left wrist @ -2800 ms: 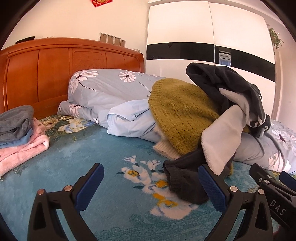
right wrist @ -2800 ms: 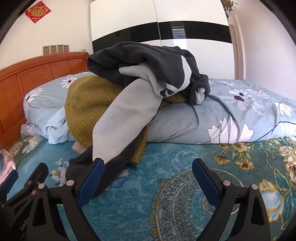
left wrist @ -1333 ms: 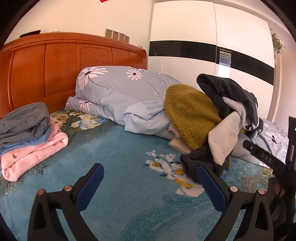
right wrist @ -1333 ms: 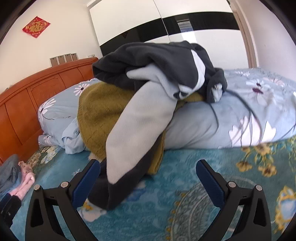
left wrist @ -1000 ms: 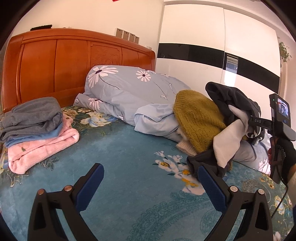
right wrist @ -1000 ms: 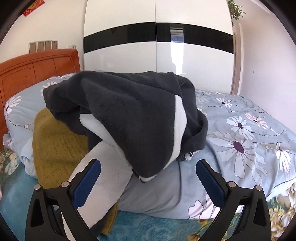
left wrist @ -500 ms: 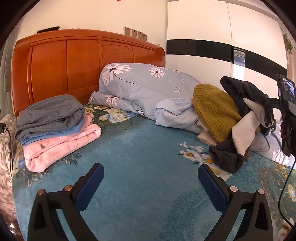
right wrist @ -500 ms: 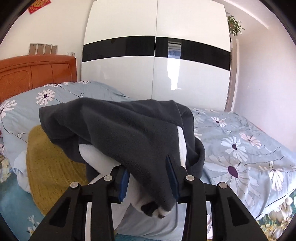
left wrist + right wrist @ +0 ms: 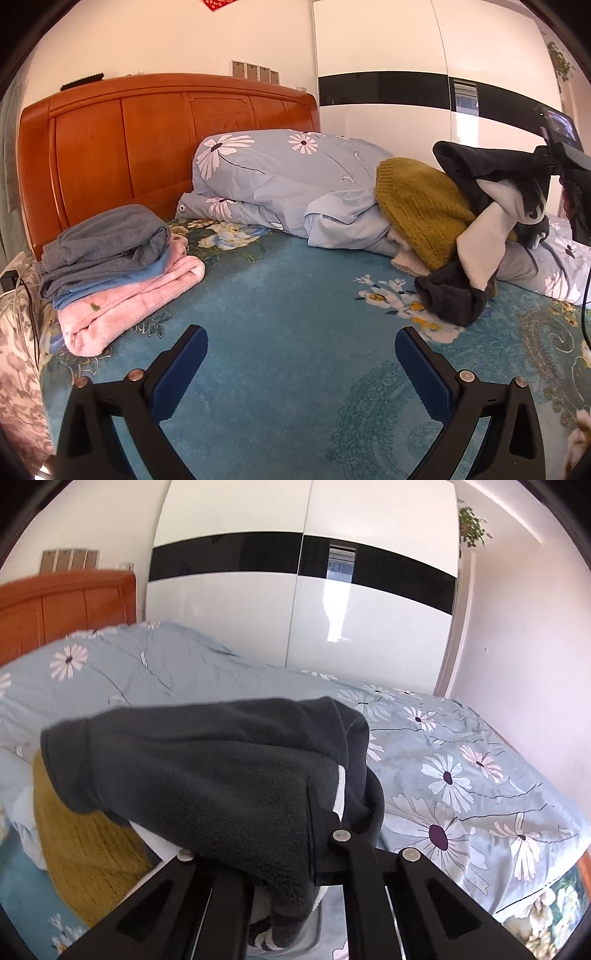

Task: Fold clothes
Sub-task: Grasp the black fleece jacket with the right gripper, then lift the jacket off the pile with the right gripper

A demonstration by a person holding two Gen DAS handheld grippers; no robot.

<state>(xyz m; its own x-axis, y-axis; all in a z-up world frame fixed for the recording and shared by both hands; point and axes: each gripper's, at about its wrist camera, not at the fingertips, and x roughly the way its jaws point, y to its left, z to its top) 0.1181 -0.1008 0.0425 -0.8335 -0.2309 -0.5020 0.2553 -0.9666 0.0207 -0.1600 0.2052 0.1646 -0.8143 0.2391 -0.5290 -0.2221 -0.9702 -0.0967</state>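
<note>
1. Two grippers were at work: our left gripper [image 9: 301, 369], nearest in its own view, hung with its blue-padded fingers spread wide over the teal floral bedspread [image 9: 295, 317], holding nothing.
2. Our right gripper [image 9: 288, 867] had its fingers pressed together on a fold of the dark grey fleece jacket with white lining [image 9: 207, 771], which draped over the fingers and hid the pads.
3. Just beyond, that jacket [image 9: 491, 199] lay on top of a mustard-yellow knitted sweater [image 9: 417, 206]; one sleeve trailed down onto the bedspread, and both garments rested against the rumpled pale blue daisy-print duvet [image 9: 280, 173].
4. Off to the left, a folded stack of grey, blue and pink garments [image 9: 110, 258] sat near the orange wooden headboard [image 9: 147, 140], so we judged part of the task already done.
5. We judged the step in hand to be lifting the jacket clear of the pile. To do it well we wanted a steady upward pull so the sweater was not dragged along, then a second pinch from the left gripper on the hanging sleeve or hem to spread the jacket flat on the open bedspread.
6. Farthest back stood the white wardrobe with a black band [image 9: 295, 602].
</note>
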